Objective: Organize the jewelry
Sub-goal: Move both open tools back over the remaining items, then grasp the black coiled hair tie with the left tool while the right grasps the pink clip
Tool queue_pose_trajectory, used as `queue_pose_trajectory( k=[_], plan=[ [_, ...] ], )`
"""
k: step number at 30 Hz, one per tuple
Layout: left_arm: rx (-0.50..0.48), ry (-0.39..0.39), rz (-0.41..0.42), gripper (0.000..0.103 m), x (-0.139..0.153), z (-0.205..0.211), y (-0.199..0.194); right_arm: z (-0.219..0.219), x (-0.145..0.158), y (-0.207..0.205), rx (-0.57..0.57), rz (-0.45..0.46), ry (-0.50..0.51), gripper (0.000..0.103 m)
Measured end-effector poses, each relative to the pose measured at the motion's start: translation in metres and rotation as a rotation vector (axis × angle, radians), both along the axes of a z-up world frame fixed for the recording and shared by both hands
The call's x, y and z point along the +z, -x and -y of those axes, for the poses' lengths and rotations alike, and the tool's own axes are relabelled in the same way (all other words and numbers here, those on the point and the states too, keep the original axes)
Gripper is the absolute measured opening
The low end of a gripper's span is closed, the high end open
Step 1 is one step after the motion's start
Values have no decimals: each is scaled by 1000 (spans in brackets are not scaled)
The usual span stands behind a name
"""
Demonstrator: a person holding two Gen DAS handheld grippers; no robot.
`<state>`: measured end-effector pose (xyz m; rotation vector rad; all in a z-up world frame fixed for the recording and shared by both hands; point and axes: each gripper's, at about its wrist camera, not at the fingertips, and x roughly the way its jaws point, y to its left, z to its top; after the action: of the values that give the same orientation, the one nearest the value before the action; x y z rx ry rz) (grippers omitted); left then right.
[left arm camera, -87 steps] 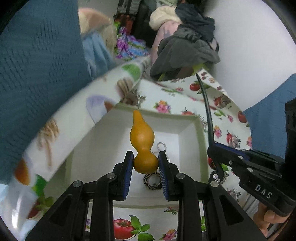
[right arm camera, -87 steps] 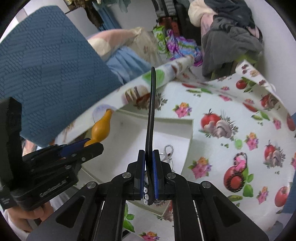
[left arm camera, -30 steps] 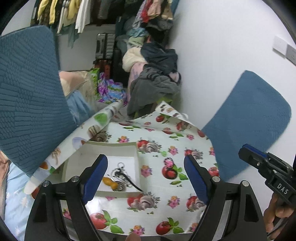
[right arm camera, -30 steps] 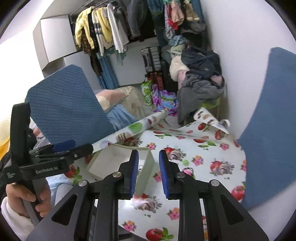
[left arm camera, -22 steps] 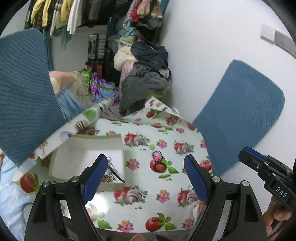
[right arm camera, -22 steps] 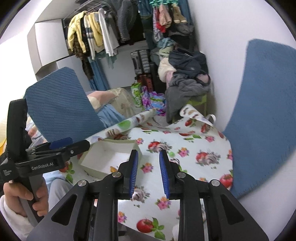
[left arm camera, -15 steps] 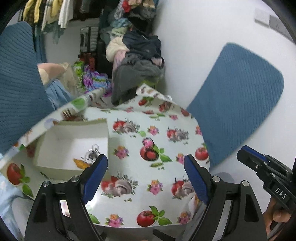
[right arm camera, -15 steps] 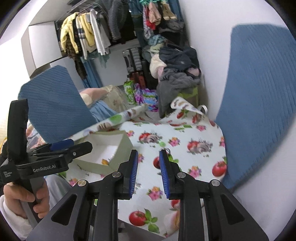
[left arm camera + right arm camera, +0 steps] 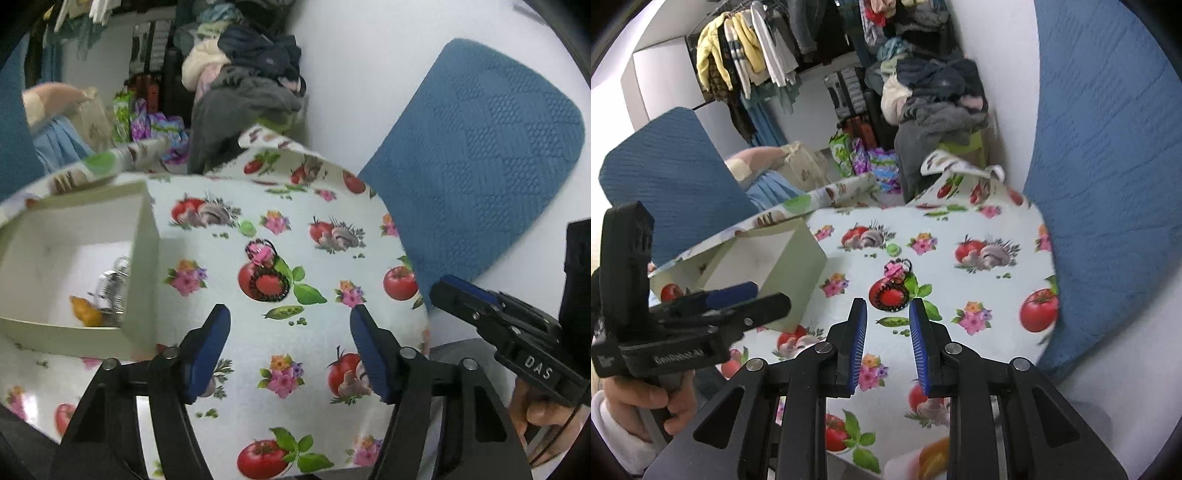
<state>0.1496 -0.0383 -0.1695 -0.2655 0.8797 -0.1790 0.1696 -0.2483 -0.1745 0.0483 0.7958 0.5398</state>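
2 empty grippers face the pink-charmed black bracelet [image 9: 263, 275] on the tablecloth [image 9: 317, 354], right of the white box [image 9: 142, 258]; the closing left gripper [image 9: 290, 349] should straddle it while the narrow-jawed right gripper [image 9: 887, 345] stays clear.

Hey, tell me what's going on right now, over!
Left gripper closing, nothing between. Right gripper open, empty. Black beaded bracelet on tablecloth, outside white box. Nothing in the way.
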Motion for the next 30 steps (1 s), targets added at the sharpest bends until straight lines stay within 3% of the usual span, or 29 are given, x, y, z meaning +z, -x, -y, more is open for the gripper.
queue_pose_trajectory(
  k=[3,8,10,18,22,26,30],
  plan=[
    [-3,1,-29,53,-24,2,-17,-4,-19,-22,32,-9,3,22],
    [-12,-21,-56,51,-59,6,-47,-14,-46,-61,87,-33,6,22],
    [-9,-24,-70,43,-73,5,-62,-20,-55,-73,109,-44,16,22],
    [-18,-63,-105,36,-115,10,-102,-45,-95,-128,185,-124,46,22],
    [12,-86,-79,33,-122,8,-108,-59,-108,-148,228,-146,63,22],
    [6,-56,-86,33,-129,6,-114,-74,-119,-169,268,-167,63,22],
    [-5,-62,-97,17,-137,8,-117,-85,-131,-183,291,-194,76,22]
  ],
)
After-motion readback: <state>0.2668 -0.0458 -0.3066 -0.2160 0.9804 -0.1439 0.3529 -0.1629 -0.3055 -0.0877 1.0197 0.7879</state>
